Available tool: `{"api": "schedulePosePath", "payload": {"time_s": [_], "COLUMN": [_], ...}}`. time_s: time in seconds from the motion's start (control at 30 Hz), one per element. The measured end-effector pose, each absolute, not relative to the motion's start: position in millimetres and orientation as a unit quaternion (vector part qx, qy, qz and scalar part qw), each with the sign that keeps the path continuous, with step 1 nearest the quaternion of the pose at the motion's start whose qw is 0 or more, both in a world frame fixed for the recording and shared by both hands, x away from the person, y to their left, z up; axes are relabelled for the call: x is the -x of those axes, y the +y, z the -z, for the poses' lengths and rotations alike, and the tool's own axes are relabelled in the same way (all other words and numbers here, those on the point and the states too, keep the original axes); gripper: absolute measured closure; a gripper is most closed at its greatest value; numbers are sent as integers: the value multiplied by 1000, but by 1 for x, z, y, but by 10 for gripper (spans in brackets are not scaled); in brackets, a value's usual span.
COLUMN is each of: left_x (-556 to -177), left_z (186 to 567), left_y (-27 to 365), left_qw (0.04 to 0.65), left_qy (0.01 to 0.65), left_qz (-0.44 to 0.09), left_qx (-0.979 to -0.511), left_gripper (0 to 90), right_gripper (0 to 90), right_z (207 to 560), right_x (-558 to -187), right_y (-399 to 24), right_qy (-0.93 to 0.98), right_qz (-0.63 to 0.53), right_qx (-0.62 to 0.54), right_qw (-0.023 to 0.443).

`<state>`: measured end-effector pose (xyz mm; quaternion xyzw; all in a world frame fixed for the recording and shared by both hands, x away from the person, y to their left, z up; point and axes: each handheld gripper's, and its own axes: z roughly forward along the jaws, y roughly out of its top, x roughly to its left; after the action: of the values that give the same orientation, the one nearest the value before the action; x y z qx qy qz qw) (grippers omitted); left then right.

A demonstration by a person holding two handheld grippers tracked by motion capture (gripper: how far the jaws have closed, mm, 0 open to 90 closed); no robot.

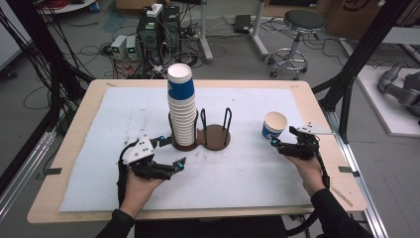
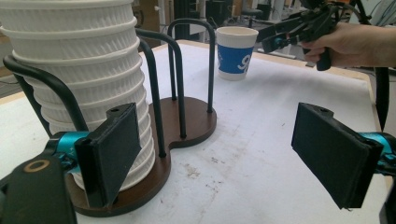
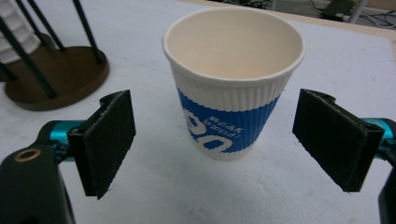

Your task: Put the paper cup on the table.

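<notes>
Ribbed blue-and-white paper cup (image 3: 232,88), round-rimmed, upright between wide flat black pads of right tool (image 3: 229,144), untouched.

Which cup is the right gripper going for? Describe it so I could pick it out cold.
Start at the brown two-slot cup holder in the middle of the white mat; its left slot carries a tall cup stack. Right of the holder, before the open right gripper, stands the single paper cup: alone, upright, empty, white with a blue band.
</notes>
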<state>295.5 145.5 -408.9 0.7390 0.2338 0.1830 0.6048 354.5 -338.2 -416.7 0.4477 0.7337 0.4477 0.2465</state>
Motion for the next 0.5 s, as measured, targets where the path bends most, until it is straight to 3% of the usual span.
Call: {"api": "schedulePosePath", "payload": {"time_s": [0.5], "left_x": [-292], "left_z": [406], "left_y": [146], "left_qw": [602], "left_qy": [242], "left_qz": [-191], "left_qx": [-736], "left_gripper": [155], "right_gripper": [135], "right_z": [390], "right_x": [-324], "right_y": [-311], "right_qy": [733], "right_qz": [-531], "right_qx": [-354], "right_qw": [234]}}
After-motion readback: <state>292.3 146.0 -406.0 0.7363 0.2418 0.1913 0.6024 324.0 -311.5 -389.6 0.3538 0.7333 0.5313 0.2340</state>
